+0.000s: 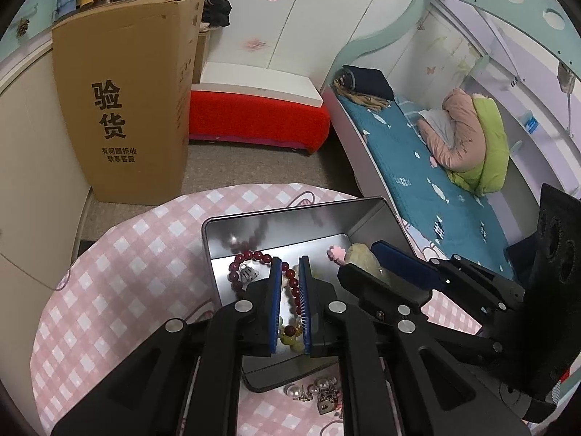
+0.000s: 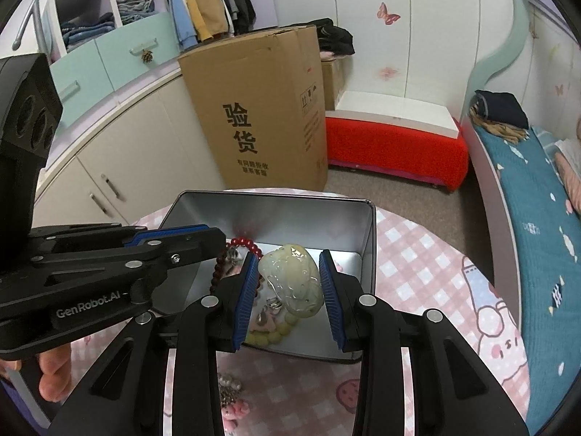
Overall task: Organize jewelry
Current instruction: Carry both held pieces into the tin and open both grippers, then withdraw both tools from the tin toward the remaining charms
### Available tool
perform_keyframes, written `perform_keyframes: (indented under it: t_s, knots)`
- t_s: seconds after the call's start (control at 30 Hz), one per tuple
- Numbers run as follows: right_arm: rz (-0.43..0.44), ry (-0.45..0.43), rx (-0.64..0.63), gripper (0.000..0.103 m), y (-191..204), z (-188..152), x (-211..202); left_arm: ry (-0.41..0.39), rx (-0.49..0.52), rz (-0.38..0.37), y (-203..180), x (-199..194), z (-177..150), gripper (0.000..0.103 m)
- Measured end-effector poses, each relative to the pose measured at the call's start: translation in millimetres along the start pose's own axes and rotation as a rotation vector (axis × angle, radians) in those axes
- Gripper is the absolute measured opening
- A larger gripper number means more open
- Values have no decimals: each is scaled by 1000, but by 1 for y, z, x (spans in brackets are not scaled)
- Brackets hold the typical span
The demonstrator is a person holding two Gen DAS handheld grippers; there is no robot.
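Observation:
A silver metal tin (image 1: pixel 290 214) (image 2: pixel 367 250) stands open on the pink checked table. Inside lie a dark red bead bracelet (image 1: pixel 250 256) (image 2: pixel 247 243), a pale yellow-green bead bracelet (image 1: pixel 290 339) (image 2: pixel 268 334) and small charms. My right gripper (image 2: pixel 288 279) is shut on a pale green carved jade pendant (image 2: pixel 294 279) over the tin's inside. My left gripper (image 1: pixel 290 301) hovers over the tin with its jaws a narrow gap apart and nothing between them. In the left wrist view the right gripper (image 1: pixel 366 265) shows with the pendant (image 1: pixel 365 259).
Loose pearls and metal charms (image 1: pixel 319 394) (image 2: pixel 228 388) lie on the table in front of the tin. A tall cardboard box (image 1: pixel 127 101) (image 2: pixel 261 109) stands on the floor behind the table. A bed (image 1: pixel 435 167) runs along the right.

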State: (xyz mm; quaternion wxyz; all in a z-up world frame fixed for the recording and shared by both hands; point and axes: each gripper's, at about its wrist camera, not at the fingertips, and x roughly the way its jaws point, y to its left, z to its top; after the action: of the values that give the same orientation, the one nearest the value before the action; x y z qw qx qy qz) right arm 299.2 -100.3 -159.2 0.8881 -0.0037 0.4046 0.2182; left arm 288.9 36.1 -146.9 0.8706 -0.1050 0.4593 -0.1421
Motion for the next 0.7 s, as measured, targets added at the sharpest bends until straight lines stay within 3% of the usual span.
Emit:
perform_keyframes:
  t_s: [0.33, 0.37, 0.4, 0.47, 0.57, 0.7]
  knots:
    - [0, -44, -1, 36, 5, -3, -22, -16, -23, -54, -1, -19, -2, 9]
    - [-2, -51, -2, 36, 5, -3, -27, -23, -28, -57, -2, -23, -3, 16]
    - [-3, -59, -3, 36, 7, -2, -32, -38, -32, -59, -3, -29, -4, 29]
    - [-1, -76, -1, 36, 9, -2, -44, -75, -35, -47, -6, -43, -8, 43]
    - [-11, -104, -10, 37, 14, -5, -63, -111, -19, -42, -12, -62, -15, 44]
    - [-20, -140, -5, 44, 17, -19, -92, -198, -11, 0, -20, -93, -31, 65]
